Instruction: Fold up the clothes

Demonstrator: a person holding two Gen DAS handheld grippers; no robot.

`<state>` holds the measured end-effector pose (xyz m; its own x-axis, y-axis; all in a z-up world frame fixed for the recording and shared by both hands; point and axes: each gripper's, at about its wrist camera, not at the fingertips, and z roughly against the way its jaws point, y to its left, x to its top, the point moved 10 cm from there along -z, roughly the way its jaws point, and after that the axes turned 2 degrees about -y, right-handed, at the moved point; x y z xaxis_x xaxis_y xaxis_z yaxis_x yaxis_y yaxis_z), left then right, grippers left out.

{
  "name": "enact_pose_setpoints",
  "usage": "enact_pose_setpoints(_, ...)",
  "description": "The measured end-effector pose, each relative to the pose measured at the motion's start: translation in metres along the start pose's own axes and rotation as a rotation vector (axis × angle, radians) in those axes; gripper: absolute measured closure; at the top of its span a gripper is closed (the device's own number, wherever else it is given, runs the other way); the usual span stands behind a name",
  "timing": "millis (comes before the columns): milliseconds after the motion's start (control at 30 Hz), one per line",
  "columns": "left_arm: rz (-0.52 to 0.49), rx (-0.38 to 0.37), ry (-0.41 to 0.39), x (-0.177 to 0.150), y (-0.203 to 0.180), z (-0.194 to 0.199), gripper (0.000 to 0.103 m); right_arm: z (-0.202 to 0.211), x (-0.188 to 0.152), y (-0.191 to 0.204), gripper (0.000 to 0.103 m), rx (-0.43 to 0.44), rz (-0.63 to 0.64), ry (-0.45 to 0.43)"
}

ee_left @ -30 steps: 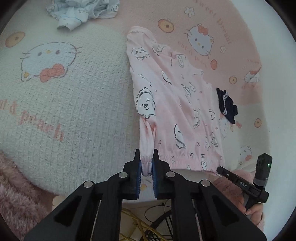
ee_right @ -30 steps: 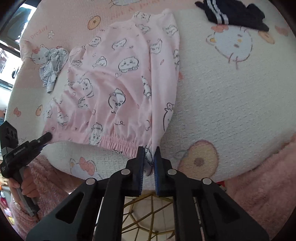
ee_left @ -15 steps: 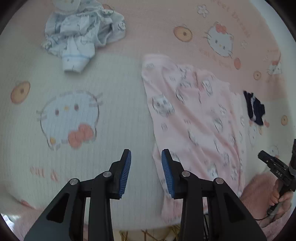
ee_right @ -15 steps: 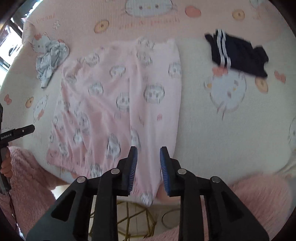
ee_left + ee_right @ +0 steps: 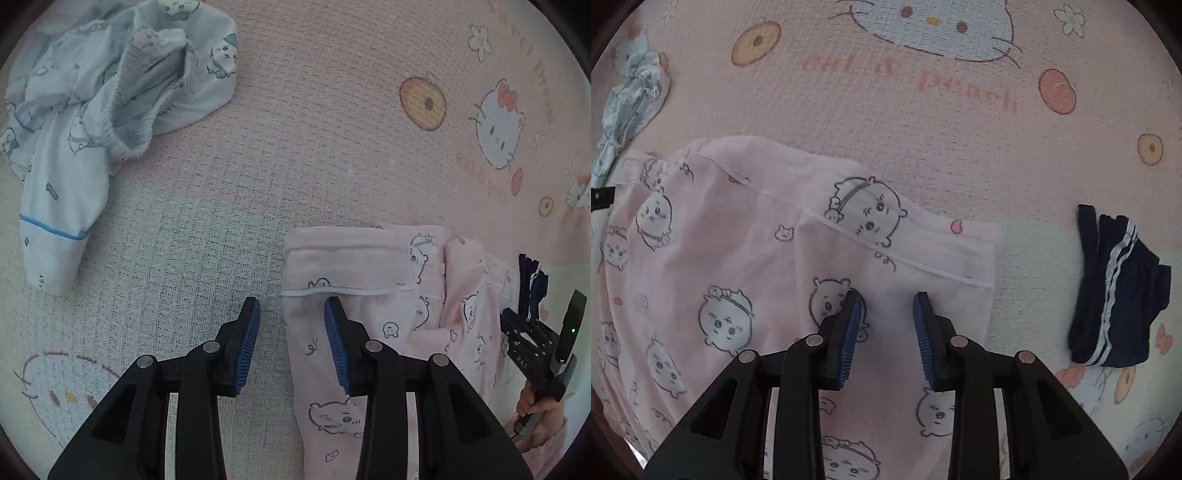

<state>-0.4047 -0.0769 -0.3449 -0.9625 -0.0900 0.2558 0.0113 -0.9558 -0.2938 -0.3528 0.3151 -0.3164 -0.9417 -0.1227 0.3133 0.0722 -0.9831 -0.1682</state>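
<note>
Opening on the left gripper (image 5: 291, 314), with only the side edge of the cloth under the gap and no pad pressing on it. Parted too on the right gripper (image 5: 886, 306), hanging over pink fabric and clamping nothing.

Beneath everything, a waffle-textured bedspread (image 5: 314, 155) printed with cartoon cats and round fruit. Spread flat across it, the pink pyjama trousers (image 5: 731, 240), the garment in hand, with the far hem (image 5: 923, 267) just ahead of the right fingertips and its other corner (image 5: 343, 266) just ahead of the left ones. Well apart at the far left, a crumpled pale blue garment (image 5: 92, 110), not yet folded. Off to the right, near but clear of the pink cloth, a small navy piece with white stripes (image 5: 1115, 288), seemingly folded already. At the right margin of the left view, a hand (image 5: 535, 410) in a fluffy pink sleeve.

Probably at the reach-and-regrasp stage: both tools poised over the two far corners, no fold started from this end.

Next, by this reading: lower each gripper onto its own corner, pinch hem and layer below together, then lift and draw both evenly to halve the length. On the left, shift slightly inward first, or risk catching the edge alone and dragging the cloth askew.
</note>
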Motion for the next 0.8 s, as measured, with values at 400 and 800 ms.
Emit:
enact_pose_setpoints(400, 0.034, 0.029, -0.036, 0.019, 0.022, 0.002, 0.058, 0.048, 0.037, -0.04, 0.072, 0.115, -0.196, -0.088)
enact_pose_setpoints(800, -0.004, 0.013, -0.009, 0.019, 0.017, -0.006, 0.055, 0.001, 0.103, 0.142, 0.065, 0.278, 0.29, 0.029)
